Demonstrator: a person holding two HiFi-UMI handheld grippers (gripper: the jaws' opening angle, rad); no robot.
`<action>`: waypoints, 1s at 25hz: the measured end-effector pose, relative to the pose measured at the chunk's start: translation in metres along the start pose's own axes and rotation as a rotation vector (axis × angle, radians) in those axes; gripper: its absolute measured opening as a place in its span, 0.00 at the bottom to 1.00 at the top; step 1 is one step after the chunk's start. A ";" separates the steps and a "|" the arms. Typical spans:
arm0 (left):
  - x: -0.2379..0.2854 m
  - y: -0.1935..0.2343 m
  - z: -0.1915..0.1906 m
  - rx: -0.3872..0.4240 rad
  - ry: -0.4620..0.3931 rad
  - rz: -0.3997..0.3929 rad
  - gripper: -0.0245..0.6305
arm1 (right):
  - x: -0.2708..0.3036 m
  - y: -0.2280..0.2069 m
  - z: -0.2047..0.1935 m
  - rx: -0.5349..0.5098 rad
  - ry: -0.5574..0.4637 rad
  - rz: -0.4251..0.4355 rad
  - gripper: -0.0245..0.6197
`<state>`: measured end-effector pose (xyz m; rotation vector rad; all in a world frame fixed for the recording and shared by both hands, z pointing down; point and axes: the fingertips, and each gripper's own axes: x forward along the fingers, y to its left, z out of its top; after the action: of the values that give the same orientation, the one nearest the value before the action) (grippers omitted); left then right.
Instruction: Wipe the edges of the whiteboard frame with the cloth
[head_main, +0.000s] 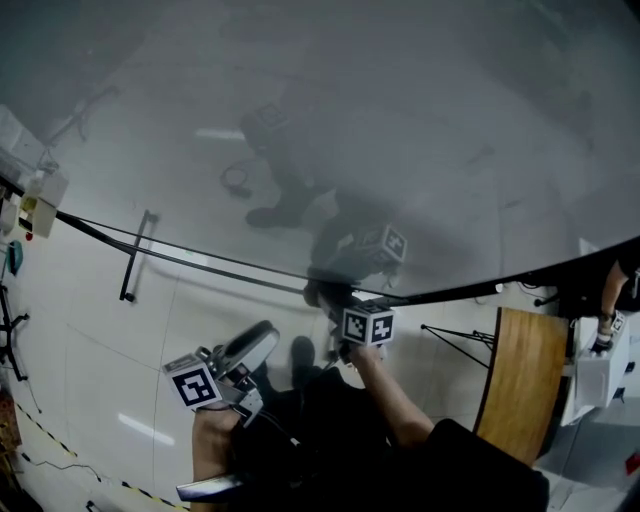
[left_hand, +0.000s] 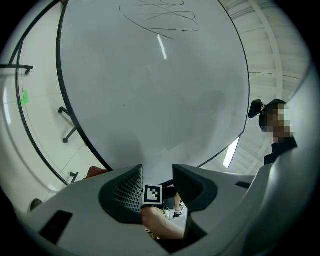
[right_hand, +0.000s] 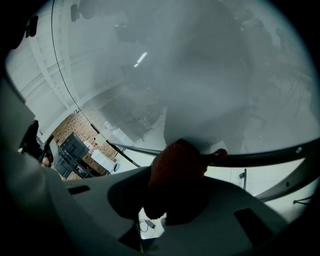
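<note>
Pale floor tiles (head_main: 90, 330) fill the lower left of the head view, and a wooden panel (head_main: 520, 380) stands at the lower right. Above them the grey, glossy whiteboard (head_main: 300, 120) takes up most of the picture. Its thin black frame (head_main: 200, 260) runs as a curved line from the left edge across to the right.

The right gripper (right_hand: 170, 200) is clenched on a reddish-brown cloth (right_hand: 175, 167), which bulges up from between its jaws. In the right gripper view the top of the cloth reaches the dark frame bar at the centre of the picture and seems to touch it, though the dim light makes the contact hard to judge. In the head view this gripper sits just below the frame line near the centre. Its marker cube (head_main: 367, 325) faces the camera, and the person's forearm (head_main: 390, 390) runs down from it toward the lower right.

The left gripper (left_hand: 157, 175) is at the lower left of the head view, well clear of the frame. Its jaws stand apart with nothing held between them. Through the gap its own view shows the other gripper's cube and the forearm. A thin pen scribble (left_hand: 160, 15) marks the board at the top of that view.
</note>
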<state>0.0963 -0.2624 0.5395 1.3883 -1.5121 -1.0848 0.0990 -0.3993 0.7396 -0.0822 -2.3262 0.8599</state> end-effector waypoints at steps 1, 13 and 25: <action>-0.004 0.002 0.006 -0.006 -0.005 -0.009 0.32 | 0.004 0.003 0.000 0.001 0.003 -0.005 0.16; -0.046 0.017 0.056 -0.045 -0.035 -0.053 0.32 | 0.041 0.032 0.001 -0.009 0.020 -0.072 0.16; -0.074 0.022 0.099 0.006 -0.036 -0.072 0.32 | 0.063 0.057 0.005 -0.025 0.034 -0.115 0.16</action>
<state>0.0021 -0.1805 0.5292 1.4442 -1.5016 -1.1558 0.0379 -0.3404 0.7374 0.0253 -2.2859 0.7665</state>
